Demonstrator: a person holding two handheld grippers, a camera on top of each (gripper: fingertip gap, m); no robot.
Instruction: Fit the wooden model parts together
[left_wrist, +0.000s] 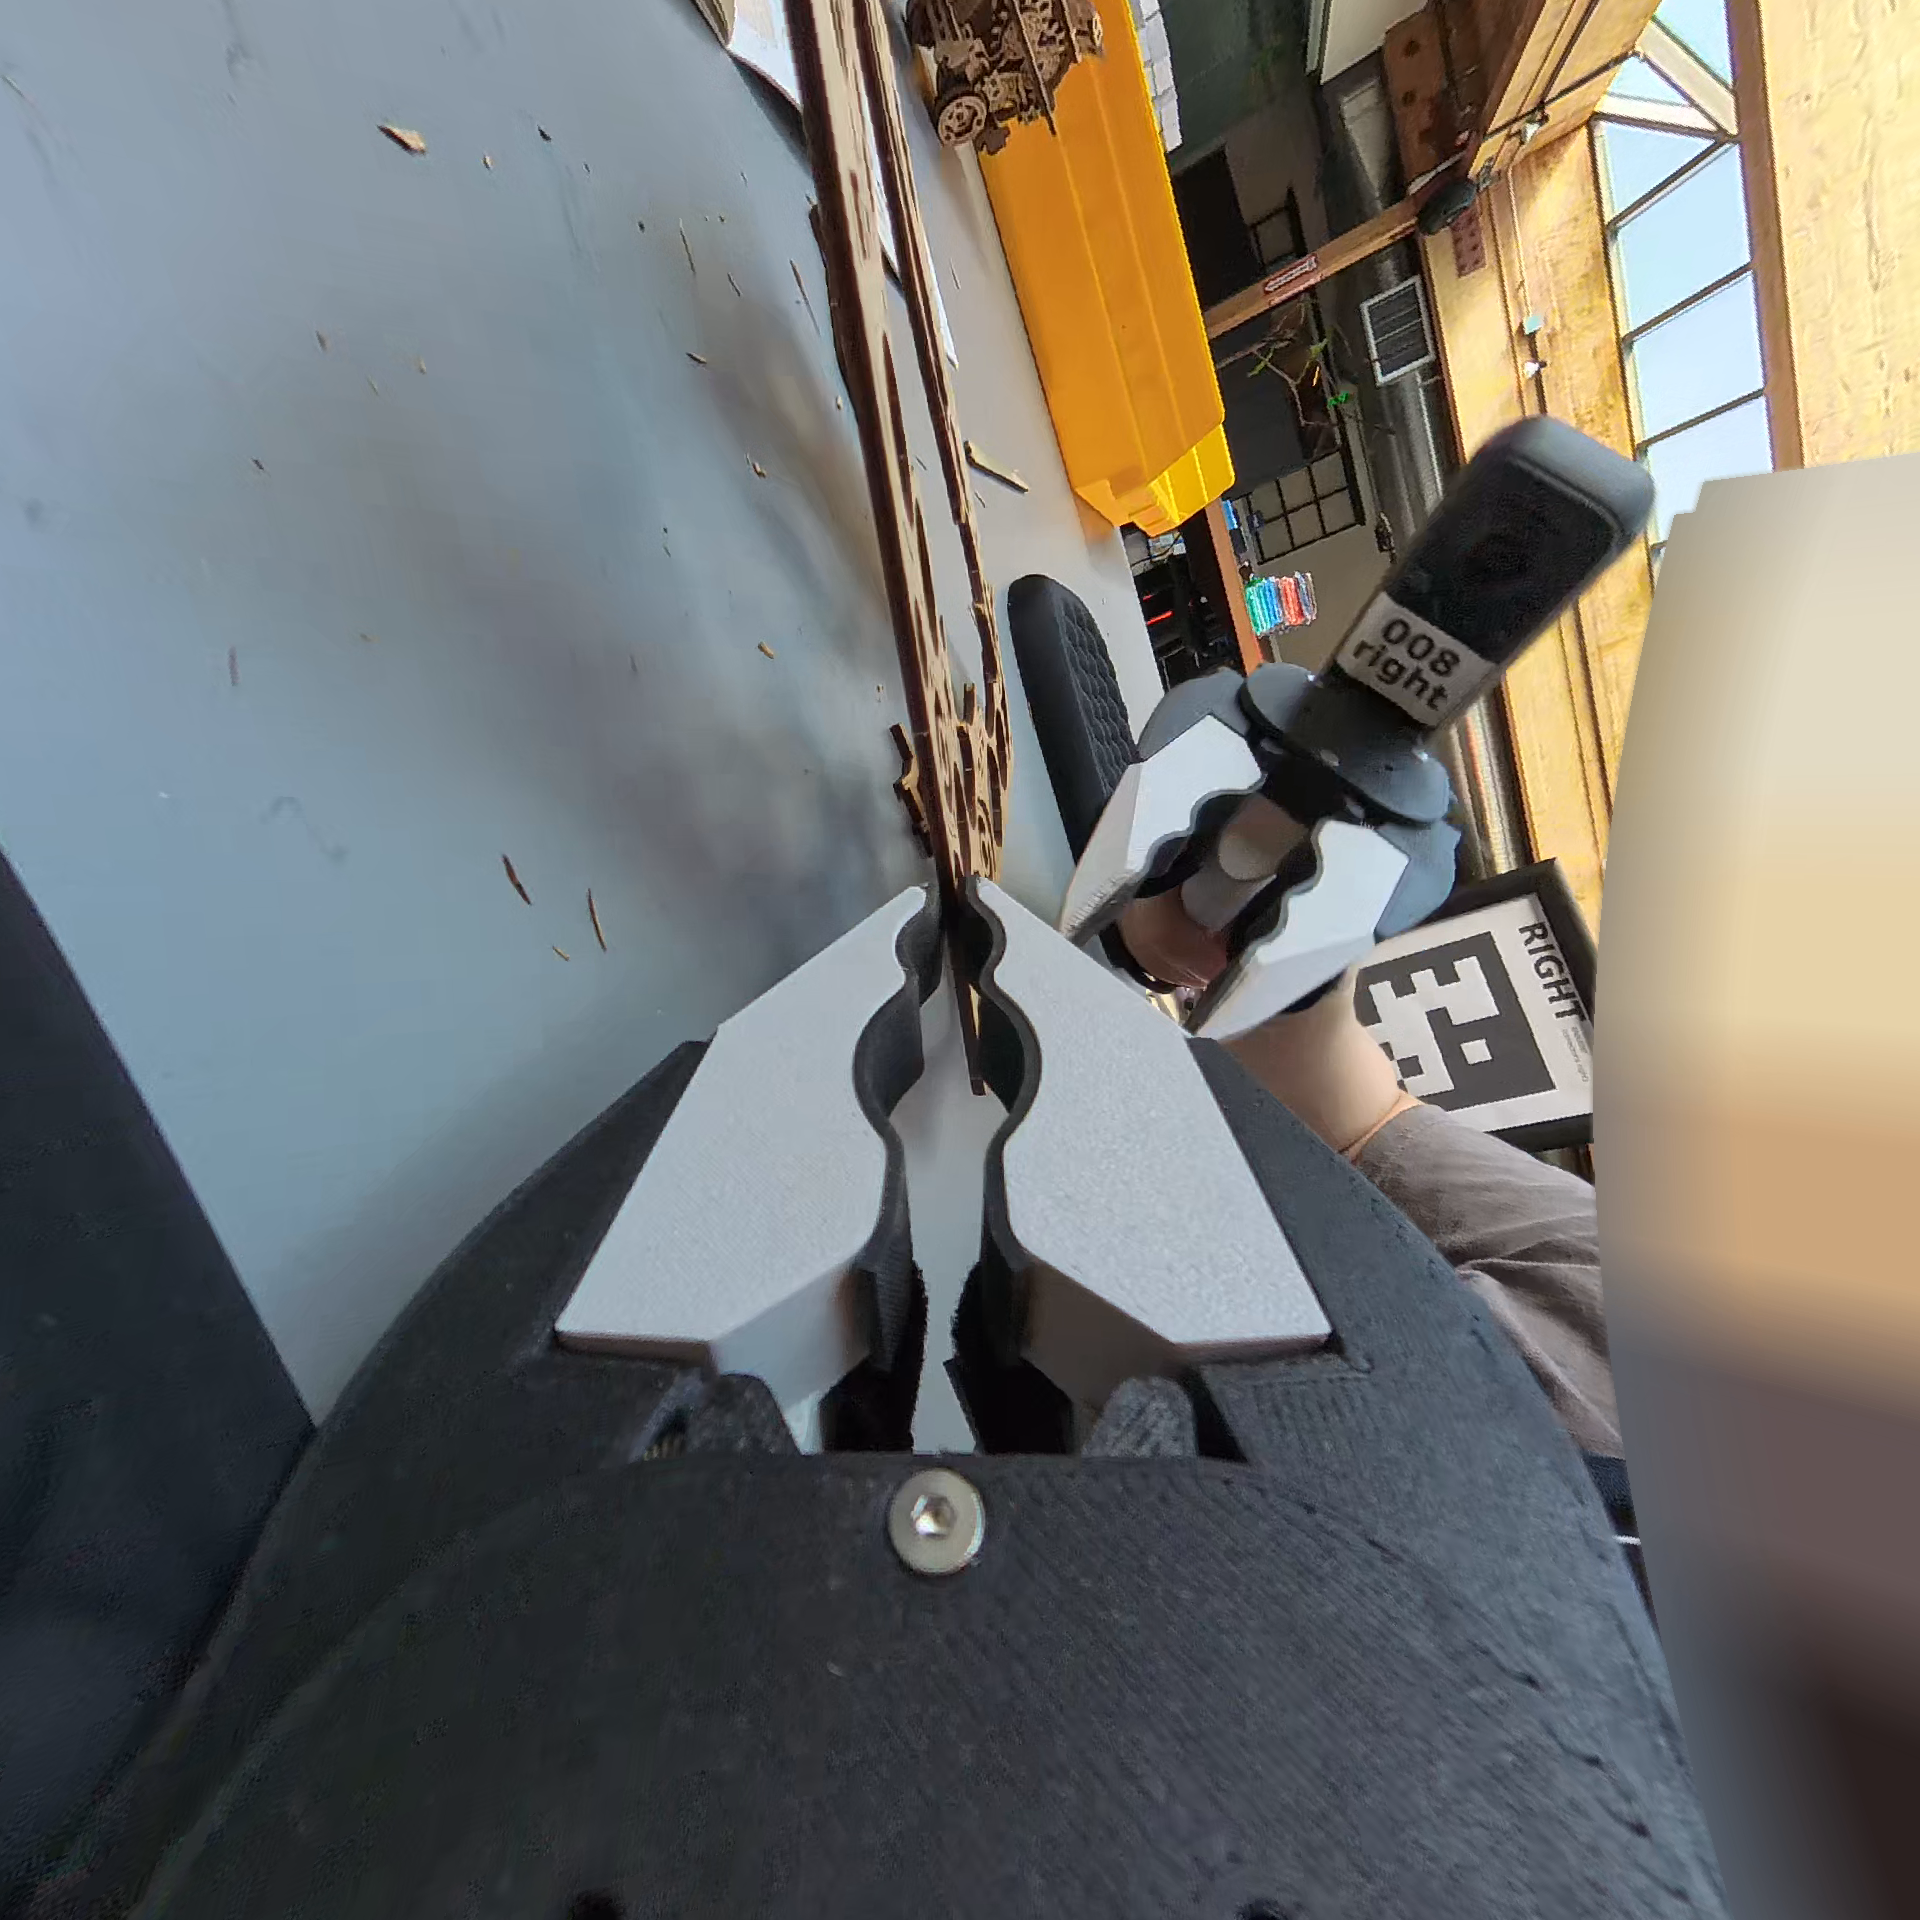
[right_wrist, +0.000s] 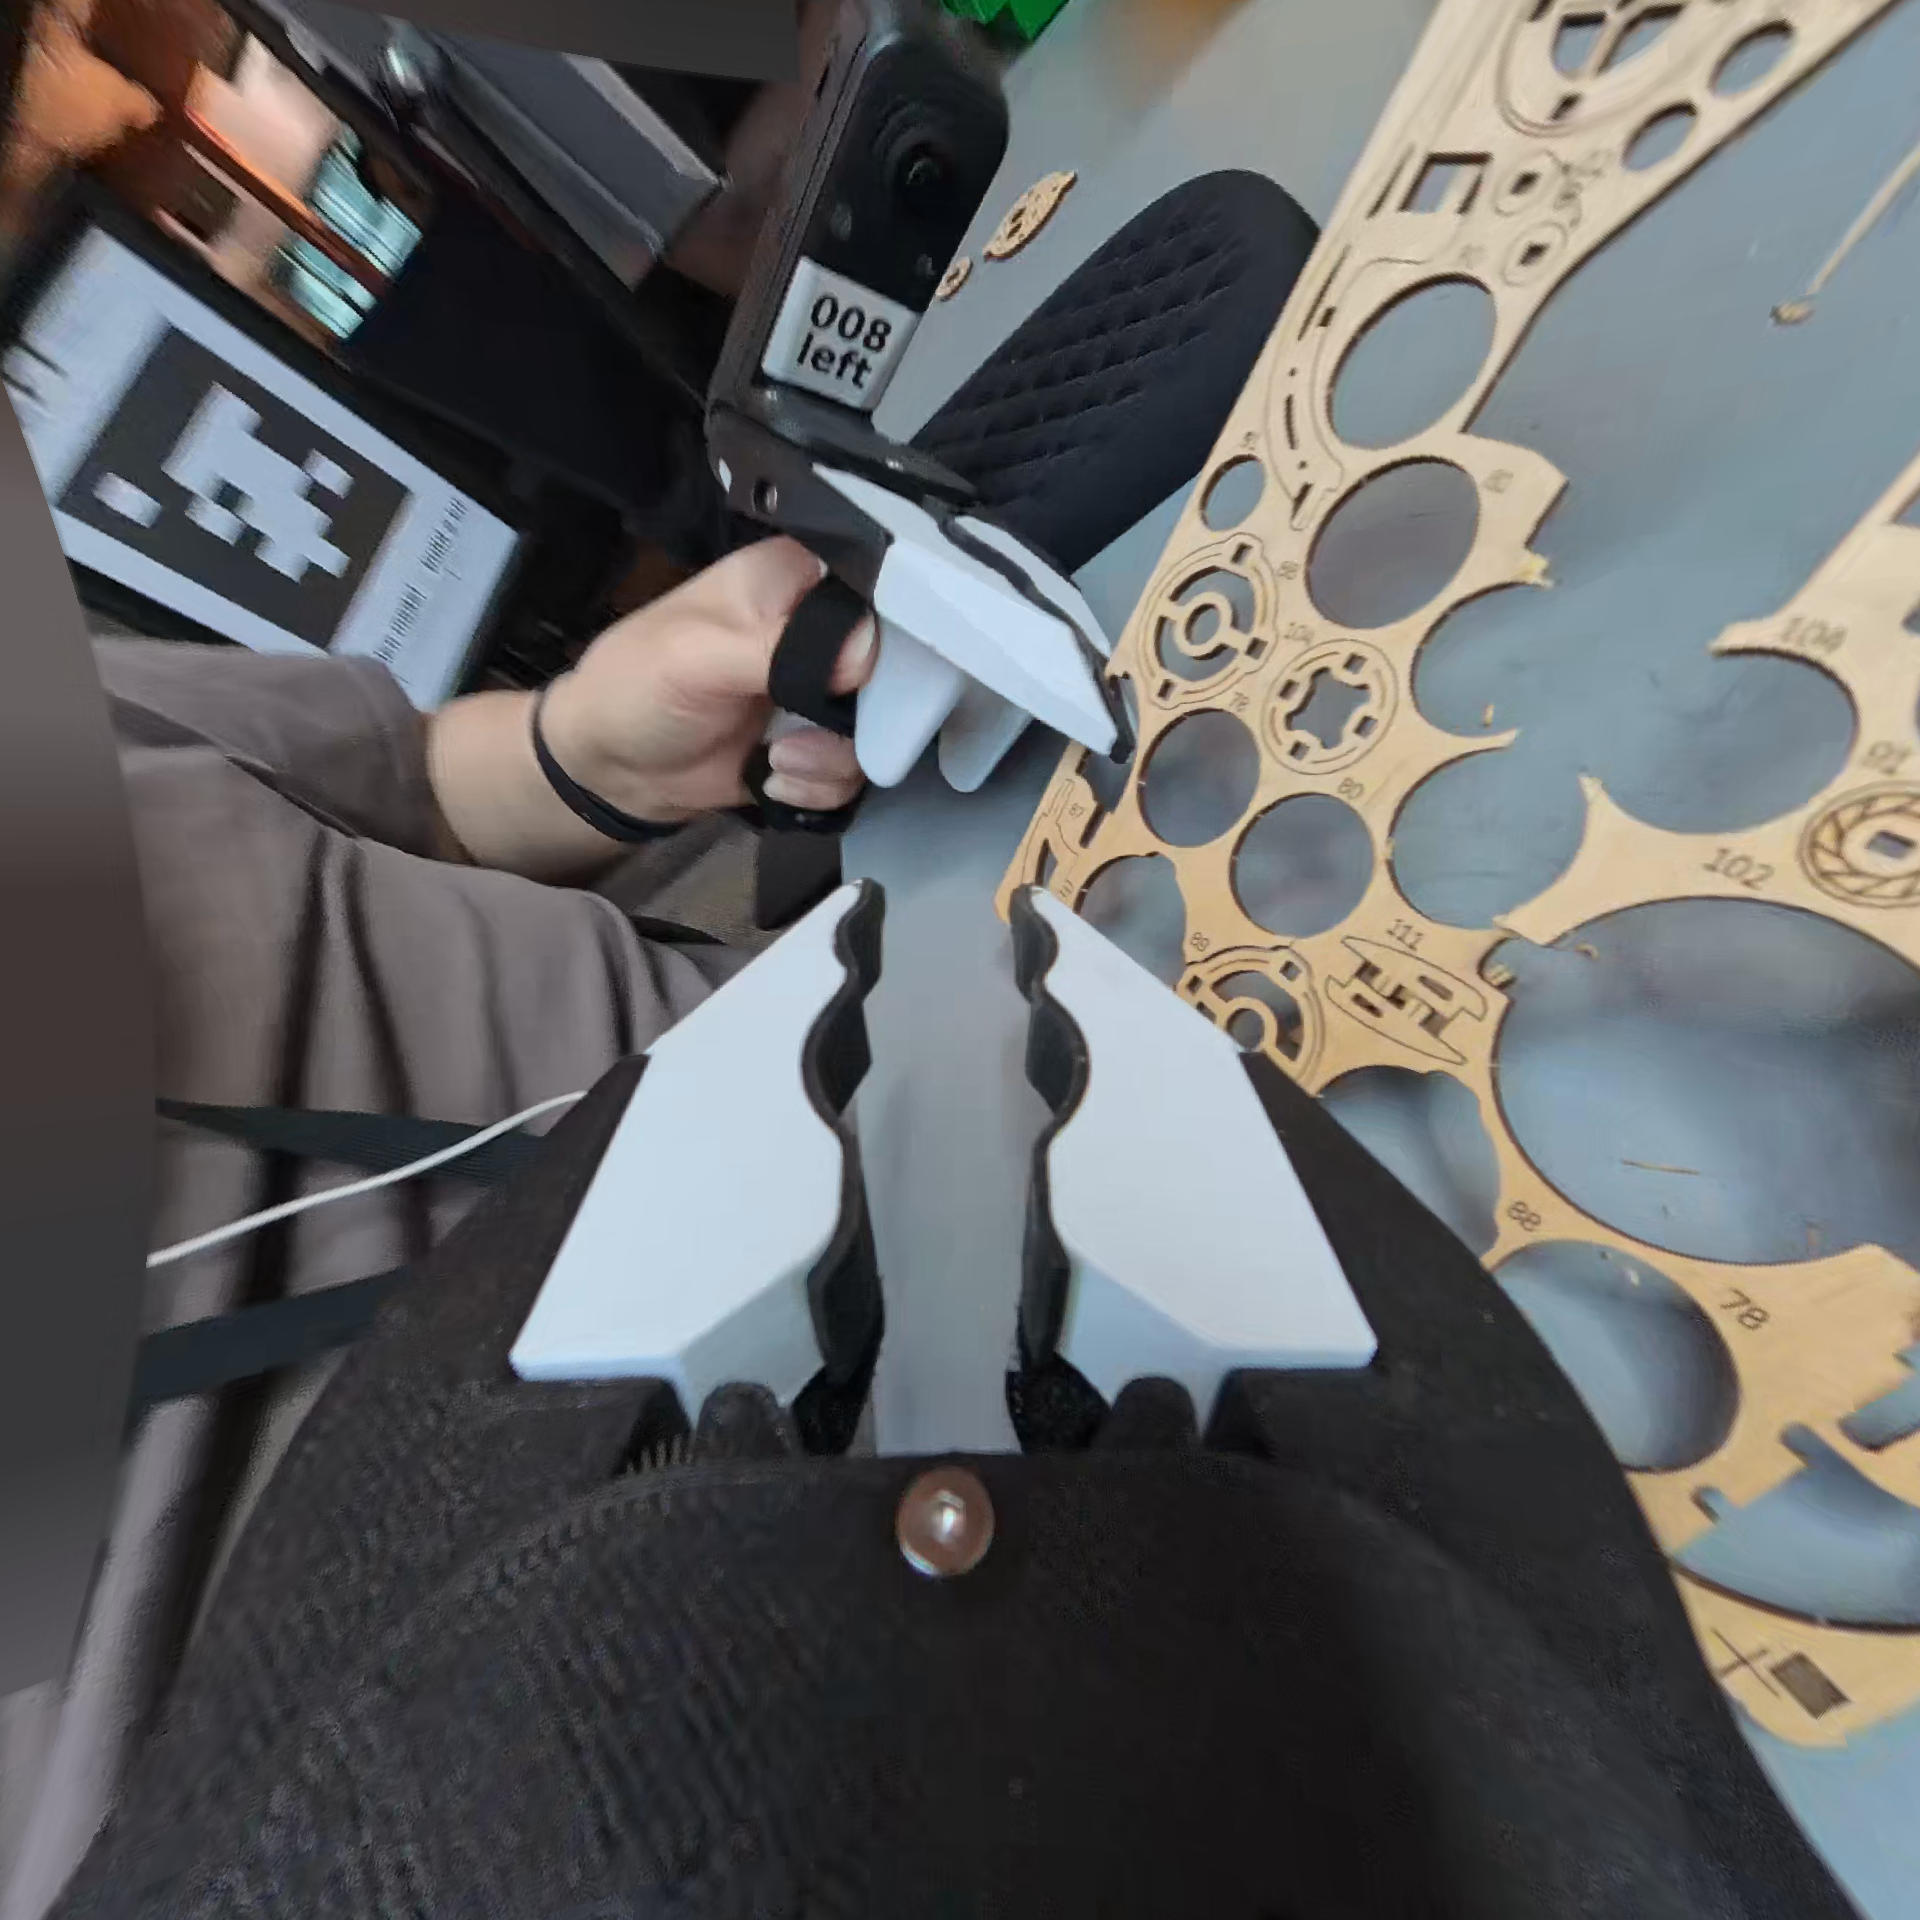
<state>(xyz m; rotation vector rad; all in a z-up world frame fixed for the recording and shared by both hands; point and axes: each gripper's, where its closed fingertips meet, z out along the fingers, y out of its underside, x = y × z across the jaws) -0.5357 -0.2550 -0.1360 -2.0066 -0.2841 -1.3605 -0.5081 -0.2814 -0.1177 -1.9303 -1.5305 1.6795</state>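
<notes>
A thin laser-cut wooden sheet (right_wrist: 1558, 904) with many round cut-outs and several parts still in it is held off the grey table (right_wrist: 1714, 416). My left gripper (left_wrist: 951, 899) is shut on the sheet's near edge. In the left wrist view the sheet (left_wrist: 935, 582) shows edge-on. In the right wrist view the left gripper (right_wrist: 1112, 727) pinches the sheet's left edge. My right gripper (right_wrist: 945, 904) is open and empty, just left of the sheet's lower corner. It also shows in the left wrist view (left_wrist: 1138, 977), jaws apart, to the right of the sheet.
An assembled wooden model (left_wrist: 997, 62) stands at the table's far end beside a yellow bin (left_wrist: 1101, 260). Wood splinters (left_wrist: 400, 137) litter the table. A black chair back (right_wrist: 1122, 353) stands past the table edge. Small loose wooden pieces (right_wrist: 1029, 213) lie near it. My hands' fingertips stand some 5 centimetres from each other.
</notes>
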